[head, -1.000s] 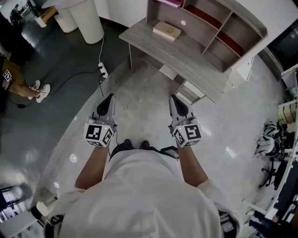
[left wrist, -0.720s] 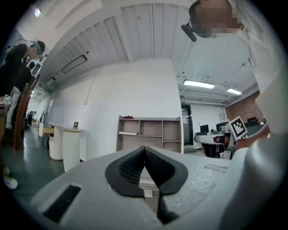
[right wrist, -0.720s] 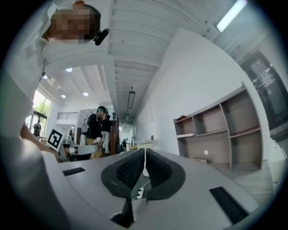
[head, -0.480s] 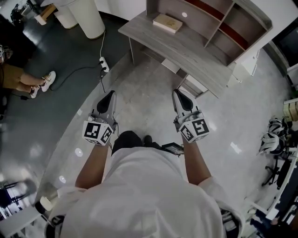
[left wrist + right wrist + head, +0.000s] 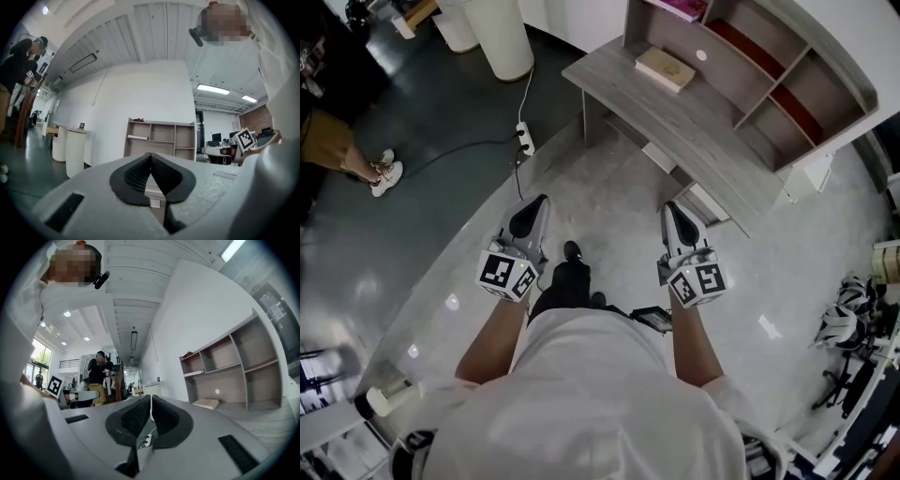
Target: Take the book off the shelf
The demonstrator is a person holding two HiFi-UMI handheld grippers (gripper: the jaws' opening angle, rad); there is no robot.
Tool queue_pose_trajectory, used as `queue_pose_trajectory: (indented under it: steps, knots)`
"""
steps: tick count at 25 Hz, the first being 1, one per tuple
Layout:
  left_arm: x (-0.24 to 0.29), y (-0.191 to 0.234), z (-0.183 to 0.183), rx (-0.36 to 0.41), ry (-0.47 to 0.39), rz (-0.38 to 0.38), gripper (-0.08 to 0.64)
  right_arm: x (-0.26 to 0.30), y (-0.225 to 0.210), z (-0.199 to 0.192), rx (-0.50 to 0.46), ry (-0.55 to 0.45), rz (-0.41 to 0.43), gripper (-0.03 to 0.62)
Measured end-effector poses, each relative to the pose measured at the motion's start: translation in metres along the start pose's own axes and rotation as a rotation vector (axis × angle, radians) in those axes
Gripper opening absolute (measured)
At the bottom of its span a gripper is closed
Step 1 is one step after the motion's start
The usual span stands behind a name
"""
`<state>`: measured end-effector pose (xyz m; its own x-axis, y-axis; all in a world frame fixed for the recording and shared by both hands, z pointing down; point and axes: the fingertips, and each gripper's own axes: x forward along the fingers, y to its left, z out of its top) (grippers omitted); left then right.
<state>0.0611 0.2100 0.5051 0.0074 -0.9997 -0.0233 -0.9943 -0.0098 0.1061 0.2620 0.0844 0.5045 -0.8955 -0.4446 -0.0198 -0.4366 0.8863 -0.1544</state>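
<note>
Head view: the book (image 5: pixel 666 67) lies flat on the desk (image 5: pixel 703 127) below the shelf (image 5: pixel 741 70), well ahead, its long side along the desk; the right gripper (image 5: pixel 678 217) is nearer than the left gripper (image 5: pixel 529 214)

Left gripper view: jaws together, empty, shelf dead ahead

Right gripper view: jaws together, empty, book ahead to the right

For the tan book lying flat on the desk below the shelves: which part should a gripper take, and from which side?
Probably the edge facing the room. The book lies flat, so the jaws would have to pinch across its thickness, with one jaw slipping underneath. Come in from the desk's open front, since the shelf unit closes off the space behind it.
</note>
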Motion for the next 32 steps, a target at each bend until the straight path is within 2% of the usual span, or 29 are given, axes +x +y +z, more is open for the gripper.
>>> queue_pose_trajectory:
  steps: [9, 15, 18, 24, 32]
  knots:
    - [0.061, 0.061, -0.003, -0.042, -0.009, 0.016, 0.015, 0.085, -0.029, -0.006, -0.009, 0.038, 0.024, 0.021]
    - [0.103, 0.112, -0.004, -0.048, 0.023, -0.019, 0.015, 0.162, -0.046, -0.008, 0.022, 0.034, -0.001, 0.021]
    - [0.125, 0.144, -0.004, -0.055, 0.030, -0.025, 0.015, 0.201, -0.053, -0.008, -0.009, 0.050, 0.009, 0.021]
    - [0.177, 0.195, 0.010, -0.055, 0.015, -0.078, 0.015, 0.275, -0.081, 0.002, -0.033, 0.040, -0.040, 0.021]
    - [0.221, 0.246, 0.016, -0.073, -0.014, -0.124, 0.015, 0.327, -0.078, 0.021, -0.075, 0.022, -0.048, 0.021]
